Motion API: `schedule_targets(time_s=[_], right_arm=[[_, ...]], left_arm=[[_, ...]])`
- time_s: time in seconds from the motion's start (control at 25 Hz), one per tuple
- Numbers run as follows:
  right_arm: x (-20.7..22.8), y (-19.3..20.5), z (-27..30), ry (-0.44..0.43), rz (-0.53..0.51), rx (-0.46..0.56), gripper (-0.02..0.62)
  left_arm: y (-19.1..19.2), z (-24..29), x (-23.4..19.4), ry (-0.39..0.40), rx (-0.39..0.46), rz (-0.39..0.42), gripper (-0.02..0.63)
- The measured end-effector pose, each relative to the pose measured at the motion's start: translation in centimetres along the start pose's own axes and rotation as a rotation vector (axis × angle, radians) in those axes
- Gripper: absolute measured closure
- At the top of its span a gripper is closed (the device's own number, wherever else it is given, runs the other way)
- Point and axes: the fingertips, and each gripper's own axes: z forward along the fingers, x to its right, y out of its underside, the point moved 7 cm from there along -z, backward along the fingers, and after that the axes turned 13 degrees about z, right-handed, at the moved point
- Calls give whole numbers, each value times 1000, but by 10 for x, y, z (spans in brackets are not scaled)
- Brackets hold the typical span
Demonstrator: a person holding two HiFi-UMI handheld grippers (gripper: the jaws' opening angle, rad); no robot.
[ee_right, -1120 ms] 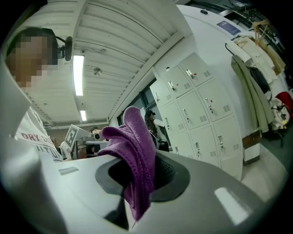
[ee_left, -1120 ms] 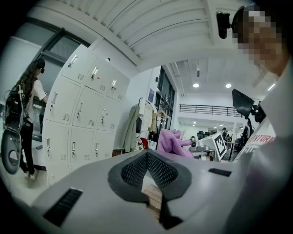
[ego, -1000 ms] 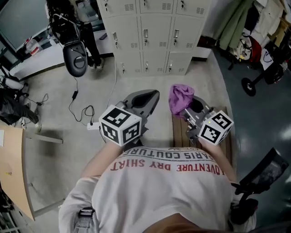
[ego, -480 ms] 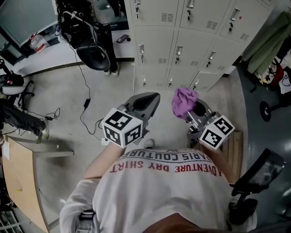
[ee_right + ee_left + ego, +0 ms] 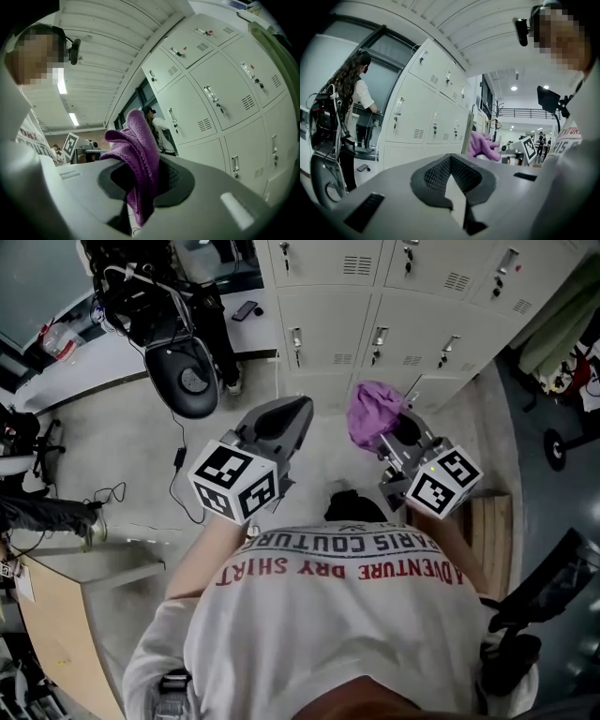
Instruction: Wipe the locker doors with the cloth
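Note:
A purple cloth (image 5: 372, 414) sticks up from my right gripper (image 5: 392, 432), which is shut on it; in the right gripper view the cloth (image 5: 137, 157) hangs down between the jaws. My left gripper (image 5: 286, 418) is shut with nothing in it, its jaws closed together (image 5: 451, 185). The pale grey locker doors (image 5: 403, 329) stand ahead of both grippers, a short way beyond the tips. They fill the right of the right gripper view (image 5: 211, 105) and the left gripper view's middle (image 5: 422, 117). The cloth (image 5: 483, 145) also shows in the left gripper view.
A black office chair (image 5: 183, 381) stands left of the lockers, with cables (image 5: 178, 465) on the floor. A person (image 5: 349, 101) stands by a desk to the left. A wooden pallet (image 5: 492, 531) lies at right, a wooden desk edge (image 5: 56, 643) at lower left.
Both grippers and the person have moved closer to the lockers, which now sit larger and nearer in the head view. The cloth stays held in the right gripper.

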Motion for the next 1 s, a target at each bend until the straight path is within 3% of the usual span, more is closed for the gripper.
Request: schedule_targets(time_s=[0.2,0.68,1.0], right_arm=[[11,6,21,29,-23,-16,522],[69,14,84,86,55,-44,522],[123,7,156,111,115,-16,522]], left_arm=[[10,9,-16,15,-22,36,604],[36,41,-87,-33,-61,-25,603],[54,63,-146,-48,-38,-95,604]])
